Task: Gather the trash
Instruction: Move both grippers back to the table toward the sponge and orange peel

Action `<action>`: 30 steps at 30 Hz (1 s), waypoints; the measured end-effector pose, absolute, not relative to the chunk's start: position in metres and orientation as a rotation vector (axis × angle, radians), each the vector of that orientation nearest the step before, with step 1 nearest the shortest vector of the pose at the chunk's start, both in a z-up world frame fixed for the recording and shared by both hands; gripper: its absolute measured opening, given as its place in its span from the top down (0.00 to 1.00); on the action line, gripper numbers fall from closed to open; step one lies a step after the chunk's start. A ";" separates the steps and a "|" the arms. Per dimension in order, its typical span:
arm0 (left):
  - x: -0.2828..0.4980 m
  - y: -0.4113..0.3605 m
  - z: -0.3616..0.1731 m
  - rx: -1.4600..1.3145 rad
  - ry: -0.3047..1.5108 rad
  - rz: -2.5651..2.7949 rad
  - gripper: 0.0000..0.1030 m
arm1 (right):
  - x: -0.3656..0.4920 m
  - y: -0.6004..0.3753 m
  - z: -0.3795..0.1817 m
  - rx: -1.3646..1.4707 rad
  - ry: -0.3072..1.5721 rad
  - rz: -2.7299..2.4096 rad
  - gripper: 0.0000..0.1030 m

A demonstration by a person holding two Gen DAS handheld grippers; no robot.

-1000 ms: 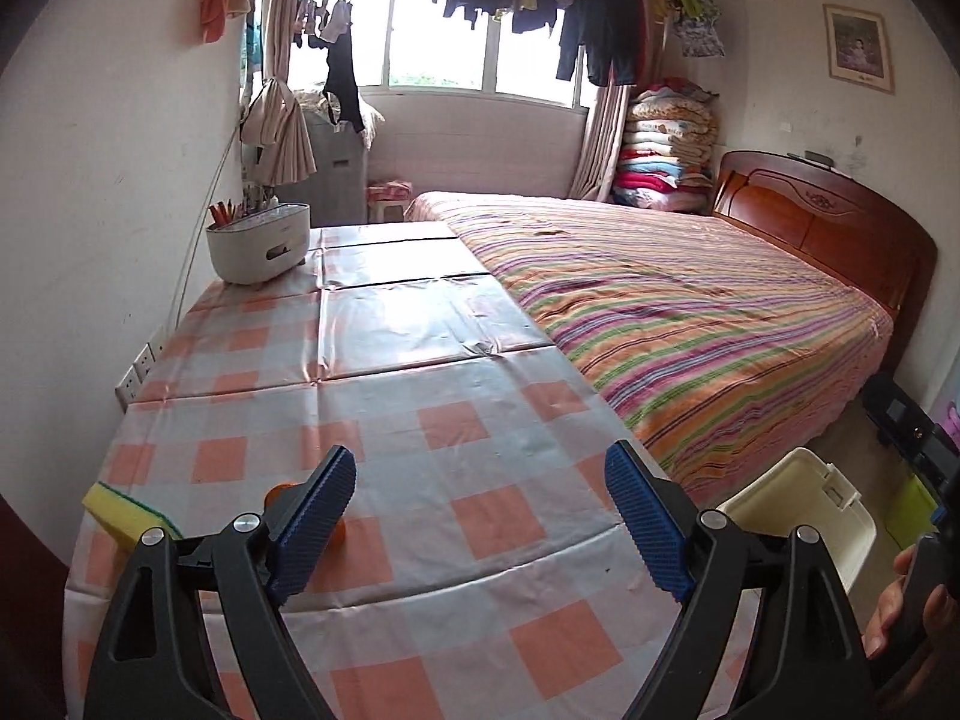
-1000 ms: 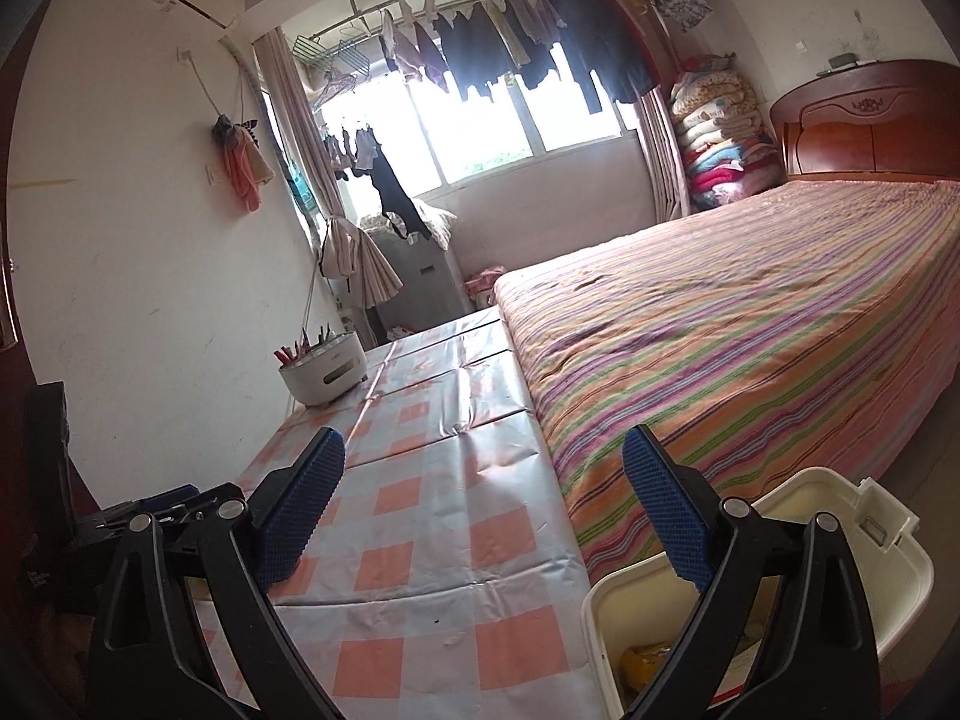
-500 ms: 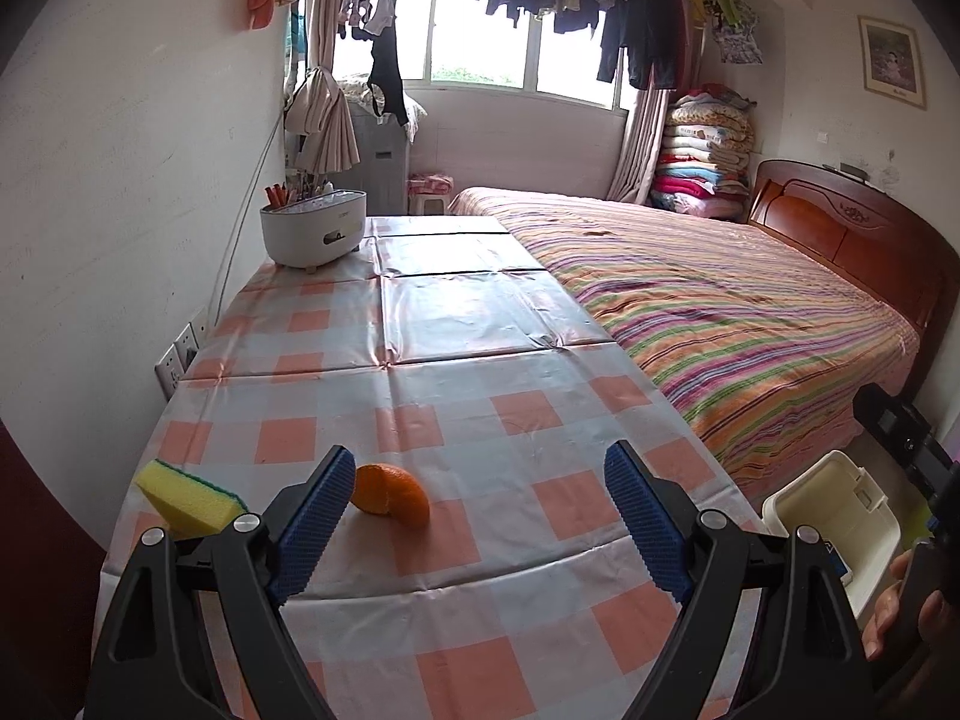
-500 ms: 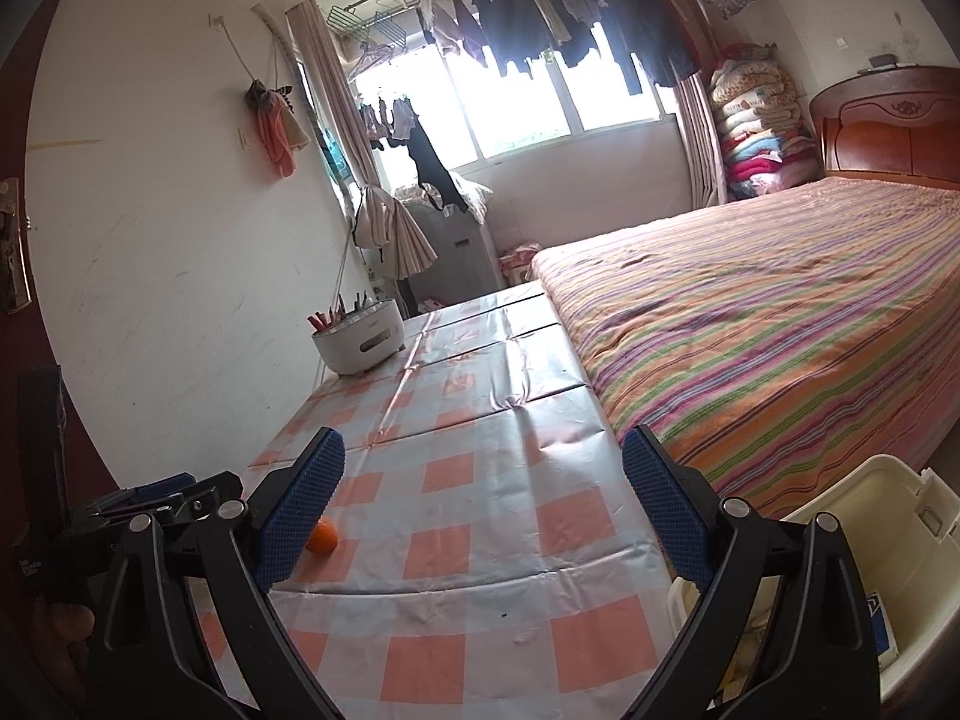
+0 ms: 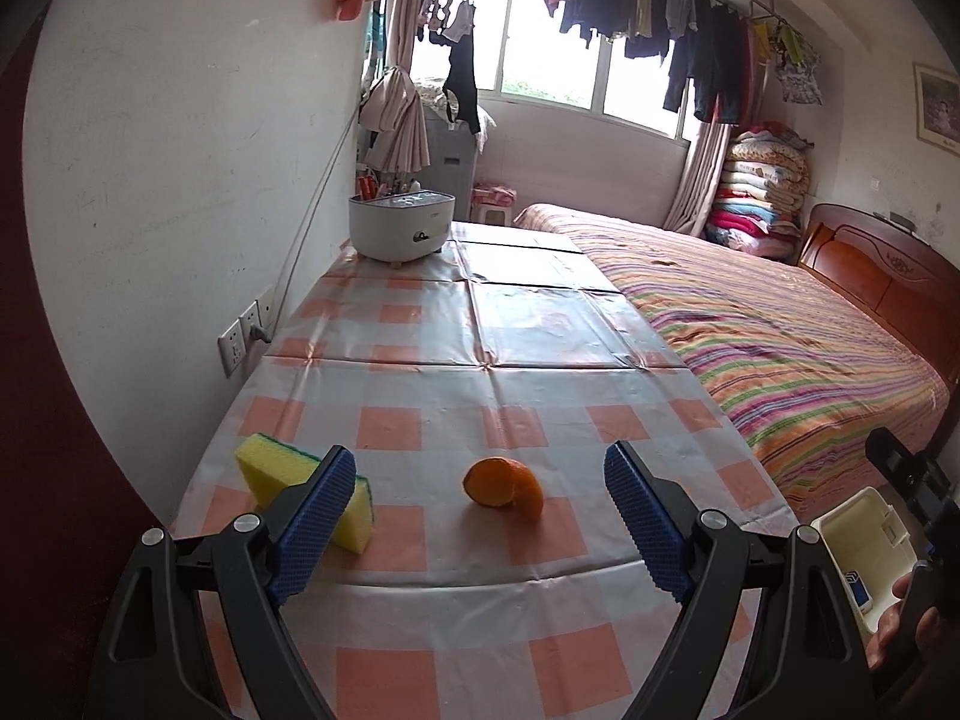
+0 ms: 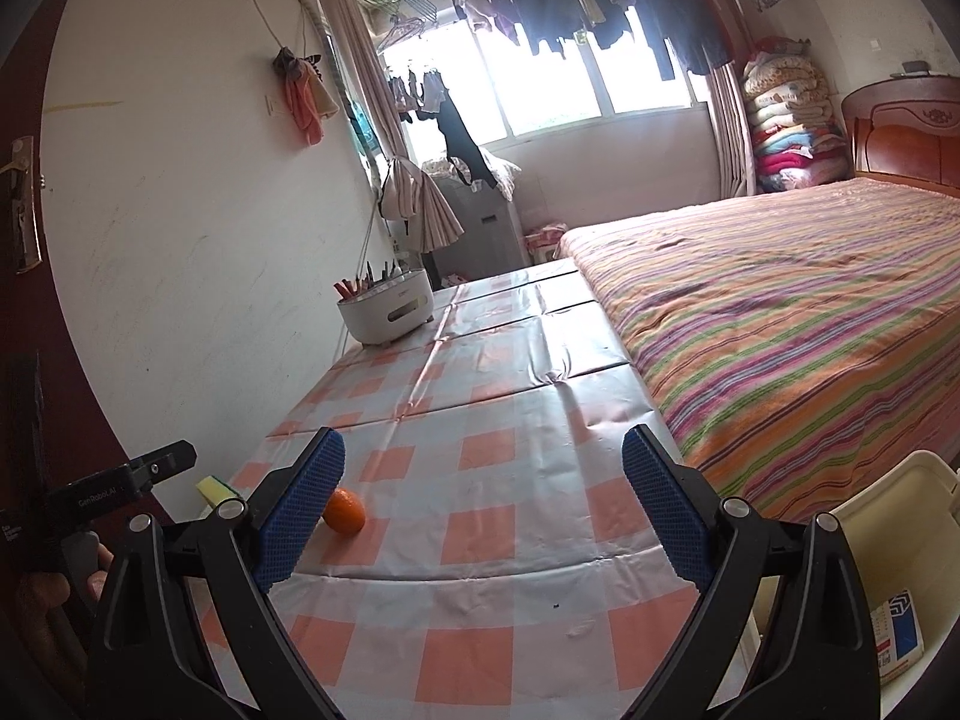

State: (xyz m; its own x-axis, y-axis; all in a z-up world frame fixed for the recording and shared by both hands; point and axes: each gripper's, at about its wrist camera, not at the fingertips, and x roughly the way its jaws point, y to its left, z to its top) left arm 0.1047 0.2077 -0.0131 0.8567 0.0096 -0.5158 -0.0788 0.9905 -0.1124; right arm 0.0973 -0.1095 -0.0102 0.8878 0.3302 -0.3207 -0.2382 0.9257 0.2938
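A: Left gripper [image 5: 480, 516] and right gripper [image 6: 483, 507]: both spread wide, holding nothing.

B: Peel [image 5: 504, 489] lies on the table [image 5: 540, 324], beside the sponge [image 5: 288, 474]; bin [image 6: 888, 528] right.

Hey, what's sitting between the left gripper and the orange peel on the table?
Nothing: in the left wrist view only bare checked tablecloth lies between the open left gripper and the orange peel.
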 end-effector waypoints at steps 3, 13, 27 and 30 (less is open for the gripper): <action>0.100 0.221 -0.012 -0.163 0.533 0.063 0.20 | 0.102 -0.105 -0.015 0.254 0.397 0.308 0.10; 0.092 0.251 -0.012 -0.235 0.518 0.101 0.20 | 0.112 -0.088 -0.025 0.253 0.455 0.351 0.10; 0.087 0.275 -0.019 -0.285 0.515 0.140 0.20 | 0.118 -0.067 -0.038 0.219 0.524 0.390 0.07; 0.087 0.279 -0.020 -0.298 0.515 0.144 0.20 | 0.117 -0.065 -0.038 0.213 0.529 0.394 0.07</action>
